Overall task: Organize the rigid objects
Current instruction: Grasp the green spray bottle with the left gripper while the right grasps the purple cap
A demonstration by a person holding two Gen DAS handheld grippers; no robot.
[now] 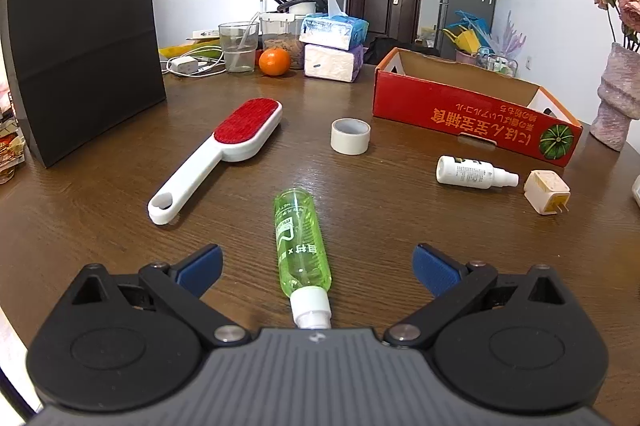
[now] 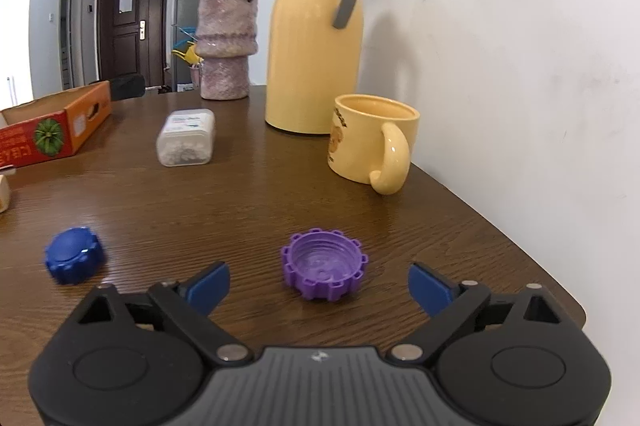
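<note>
In the left wrist view a green spray bottle [image 1: 301, 246] lies on the wooden table between the wide-open fingers of my left gripper [image 1: 318, 268], white cap toward the camera. Beyond lie a red-and-white lint brush [image 1: 218, 154], a tape roll [image 1: 350, 135], a white spray bottle [image 1: 472, 172], a plug adapter [image 1: 546, 192] and an open red cardboard box [image 1: 472, 108]. In the right wrist view my right gripper [image 2: 319, 286] is open, with a purple cap [image 2: 323, 268] lying between its fingers. A blue cap [image 2: 73, 259] lies to the left.
A black paper bag [image 1: 84, 42] stands at the left. An orange [image 1: 274, 62], cup, tissue packs and cables crowd the far edge. A yellow thermos [image 2: 316, 38], mug [image 2: 374, 142], pink vase [image 2: 226, 46] and clear plastic container [image 2: 186, 138] stand near the wall. The table edge runs at the right [image 2: 520, 246].
</note>
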